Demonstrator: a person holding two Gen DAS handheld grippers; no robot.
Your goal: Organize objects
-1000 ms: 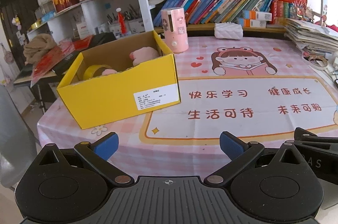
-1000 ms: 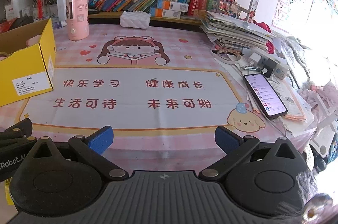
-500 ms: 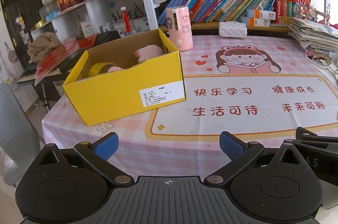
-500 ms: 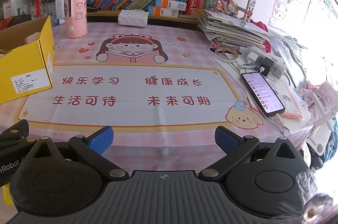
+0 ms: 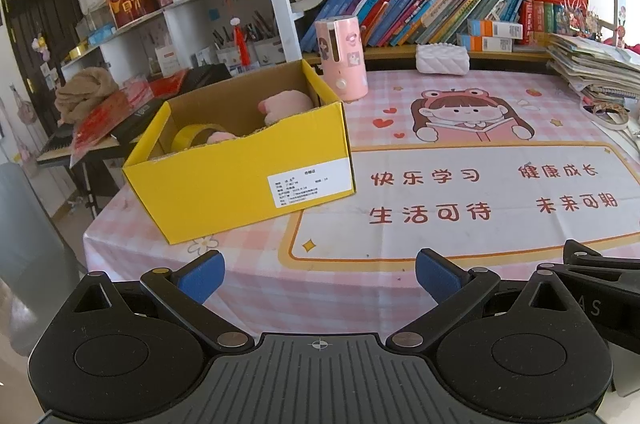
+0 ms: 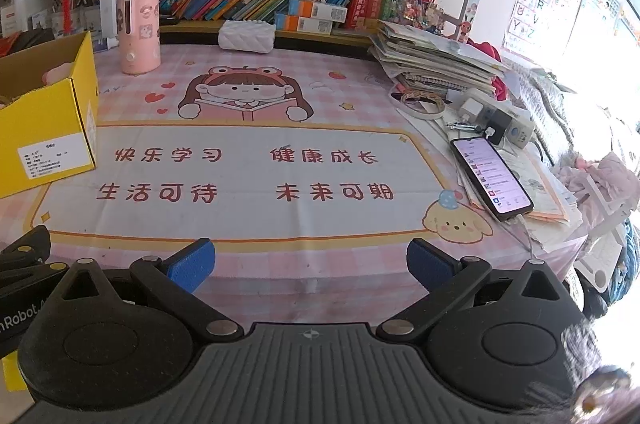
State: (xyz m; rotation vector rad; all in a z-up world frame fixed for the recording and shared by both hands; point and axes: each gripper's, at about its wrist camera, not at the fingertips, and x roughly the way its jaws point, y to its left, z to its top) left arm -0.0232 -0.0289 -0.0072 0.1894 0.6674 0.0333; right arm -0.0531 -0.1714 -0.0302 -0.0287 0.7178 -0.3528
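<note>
- One yellow cardboard box on the worktop.
- Inside it, one roll of yellow tape and what look like two pink plush pieces, possibly one toy.
- One pink cylindrical container.
- One white quilted case.
- One phone.
- Two hand-held grippers: left, right.

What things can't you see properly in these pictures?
- Inside the yellow box: in the left view its front wall hides all but the tops of a tape roll and a pink soft toy.
- Box label: print too small to read.
- Same box in the right view: cut off by the left edge.
- Phone screen: text too small.
</note>
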